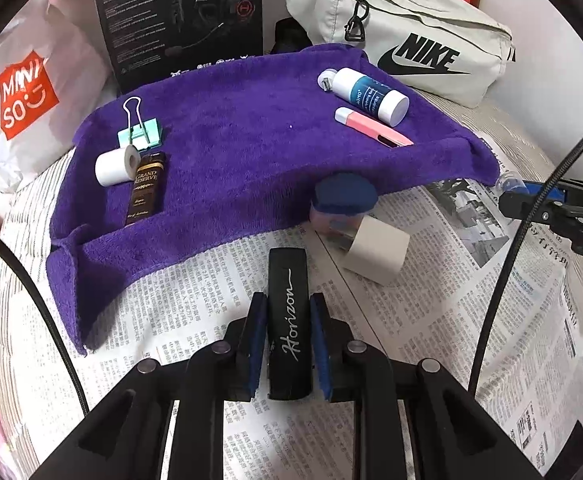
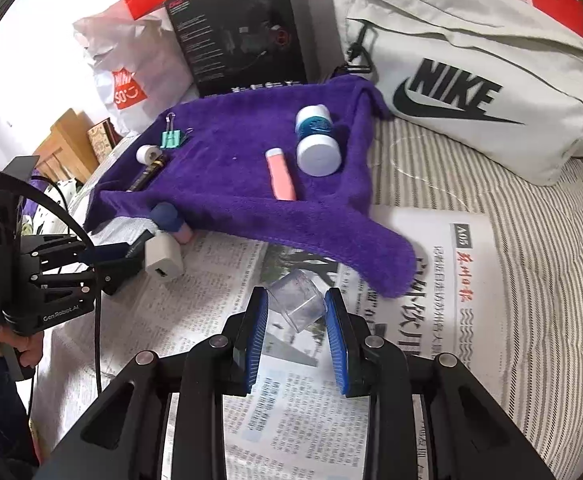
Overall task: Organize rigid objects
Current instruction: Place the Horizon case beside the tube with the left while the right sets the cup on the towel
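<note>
Purple terry towel (image 1: 227, 152) spread on newspaper-covered bed, serving as sorting area: mint binder clip (image 1: 141, 130), small white tape roll (image 1: 116, 166), dark "Grand Reserve" stick pack (image 1: 146, 188) at its left end; white bottle with blue label (image 1: 367, 94) and pink box cutter (image 1: 373, 126) at its right end. Left hand-held gripper (image 1: 289, 316) closed on flat black "Horizon" case (image 1: 289, 320), blue pads pressed to both long sides, case pointing toward towel's near edge, off the towel. Right hand-held gripper (image 2: 296, 312) partly open around clear plastic cup (image 2: 297, 300) lying tilted on newspaper (image 2: 315, 400); pads beside cup, firm contact not confirmed. Beige USB charger cube (image 1: 373, 254) and blue-lidded pink jar (image 1: 341, 202) unsorted at towel's front edge, jar partly under the fold. Risks: thin clear cup likely to flex or pop out if squeezed off-centre; tilted, so may roll away on closing. Black case smooth, could slip in the pads if swung fast. Charger and jar right in the left hand-held gripper's forward path; knocking either likely. Dragging the towel edge would shift items already placed.
</note>
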